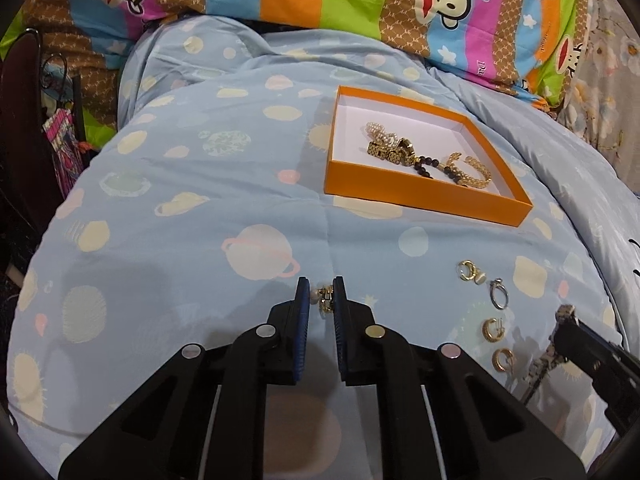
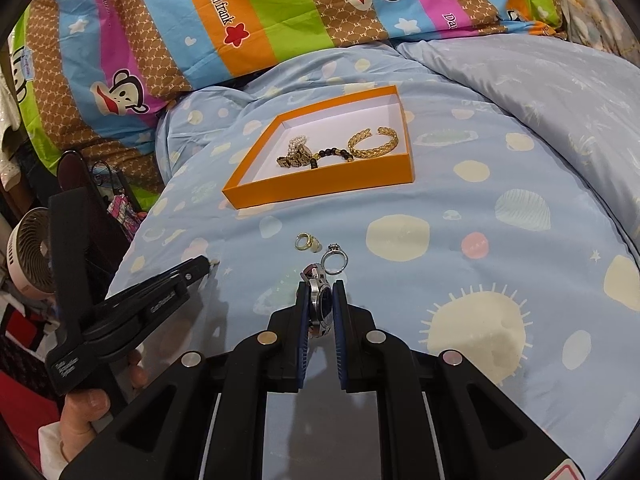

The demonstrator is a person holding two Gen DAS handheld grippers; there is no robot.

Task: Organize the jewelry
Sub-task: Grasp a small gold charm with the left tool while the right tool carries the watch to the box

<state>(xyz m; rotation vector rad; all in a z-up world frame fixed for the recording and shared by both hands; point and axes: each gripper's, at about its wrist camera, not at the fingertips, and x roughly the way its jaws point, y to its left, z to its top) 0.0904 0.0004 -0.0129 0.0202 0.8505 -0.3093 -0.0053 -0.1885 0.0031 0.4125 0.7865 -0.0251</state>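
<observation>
From your left wrist camera, your left tool (image 1: 321, 294) has its blue pads closed on a small gold earring with a pearl (image 1: 326, 299), low over the pale blue planet-print duvet (image 1: 200, 208) on the bed. Towards the bed's far side sits the shallow orange cardboard box with a white inside (image 1: 424, 196), holding a gold braided cuff bracelet (image 1: 474, 174), a dark bead bracelet (image 1: 430, 166) and a pearl piece (image 1: 380, 132). To the right, loose on the duvet, lie a silver ring (image 1: 498, 294) and gold hoop earrings (image 1: 491, 328).

From your right wrist camera, your right tool (image 2: 321, 300) is clamped on a silver wristwatch with a dark face (image 2: 320, 304), standing on edge between the pads. Just beyond lies the silver ring (image 2: 335, 260); your left tool (image 2: 208, 266) reaches in from the left.
</observation>
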